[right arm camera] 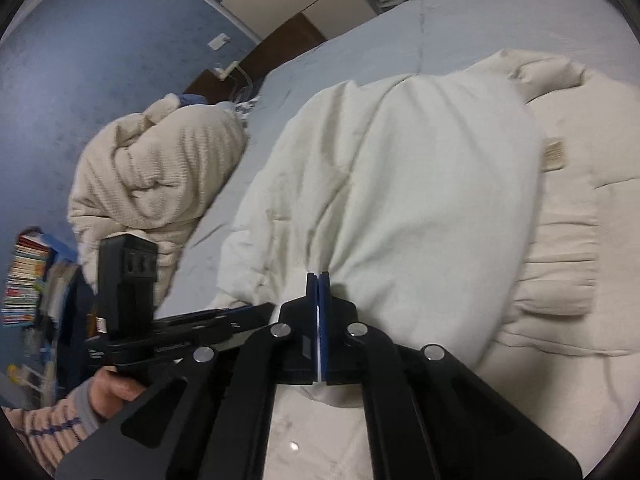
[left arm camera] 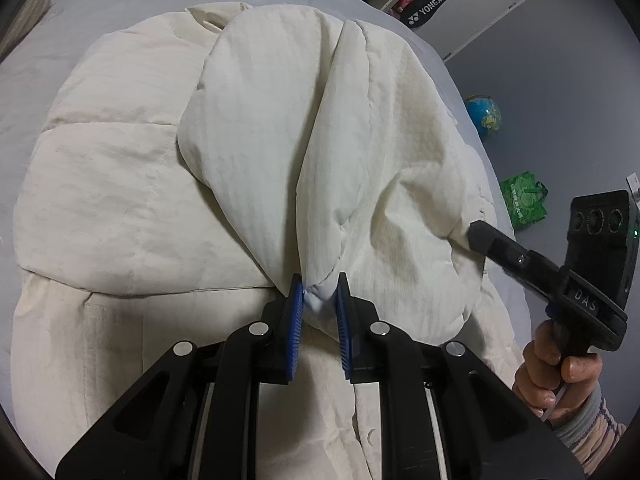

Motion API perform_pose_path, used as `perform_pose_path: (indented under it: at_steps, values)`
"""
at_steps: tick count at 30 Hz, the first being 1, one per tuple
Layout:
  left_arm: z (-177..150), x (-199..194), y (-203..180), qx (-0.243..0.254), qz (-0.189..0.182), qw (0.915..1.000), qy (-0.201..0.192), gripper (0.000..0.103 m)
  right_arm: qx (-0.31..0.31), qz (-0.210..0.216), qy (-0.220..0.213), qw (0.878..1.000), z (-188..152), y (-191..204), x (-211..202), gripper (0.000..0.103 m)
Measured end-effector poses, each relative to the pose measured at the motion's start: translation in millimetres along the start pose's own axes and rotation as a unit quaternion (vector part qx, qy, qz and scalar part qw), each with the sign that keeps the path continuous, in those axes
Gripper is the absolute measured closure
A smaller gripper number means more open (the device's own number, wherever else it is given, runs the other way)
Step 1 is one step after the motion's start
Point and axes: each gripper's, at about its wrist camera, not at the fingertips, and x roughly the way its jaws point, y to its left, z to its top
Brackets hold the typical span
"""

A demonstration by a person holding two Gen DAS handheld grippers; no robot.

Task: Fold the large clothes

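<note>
Cream padded fabric is filling both views: we are folding a large puffy jacket (left arm camera: 120, 184) that is lying spread on the bed (right arm camera: 360, 40), over its pale blue cover. We are holding 1 raised flap of the jacket with 2 tools. Our left hand-held gripper (left arm camera: 318, 296) is pinching a bunched point of the flap between its blue pads (left arm camera: 295, 320), which are standing a little apart because the thick cloth is between them. Our right hand-held gripper (right arm camera: 318, 292) is pressed nearly together on the flap's edge, where the material seems thinner. We are gripping at 2 separate places probably so that the flap stays stretched and can be laid flat over the body. Beside the jacket, a beige blanket (right arm camera: 152, 168) is lying crumpled.
</note>
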Motion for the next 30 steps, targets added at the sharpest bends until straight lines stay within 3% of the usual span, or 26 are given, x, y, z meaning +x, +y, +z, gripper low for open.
perform_pose_path:
  at_steps: [2, 5, 6, 11, 14, 16, 18, 23, 30]
  values:
    - [1, 0, -2, 0.000, 0.002, 1.0000, 0.001, 0.087, -0.006, -0.017, -0.008, 1.000, 2, 2, -5, 0.097]
    - [3, -1, -4, -0.001, 0.001, 1.0000, -0.001, 0.087, -0.011, -0.021, -0.015, 1.000, 11, 8, -6, 0.055]
    - [4, -3, -4, 0.000, 0.002, 1.0000, -0.003, 0.086, -0.016, -0.022, -0.019, 0.999, 13, 11, -5, 0.054]
    - [9, -14, -4, -0.002, 0.003, 0.9998, -0.019, 0.079, -0.044, -0.048, 0.006, 0.998, 22, 20, 18, 0.056]
    - [14, -16, -4, -0.006, 0.005, 0.9997, -0.023, 0.078, -0.056, -0.092, 0.021, 0.994, 21, 19, 32, 0.089]
    - [15, -15, -5, -0.006, 0.006, 0.9997, -0.021, 0.078, -0.051, -0.089, 0.014, 0.995, 19, 15, 28, 0.098]
    - [13, -13, -10, 0.005, 0.002, 0.9998, -0.017, 0.087, -0.052, -0.083, -0.002, 0.995, 17, 16, 17, 0.099]
    - [5, -9, -25, 0.041, 0.017, 0.9990, -0.008, 0.089, -0.057, -0.088, -0.034, 0.994, 4, 19, -11, 0.100]
    - [2, 15, 0, 0.007, 0.052, 0.9983, 0.024, 0.089, -0.041, -0.097, 0.005, 0.994, -24, 0, 21, 0.096]
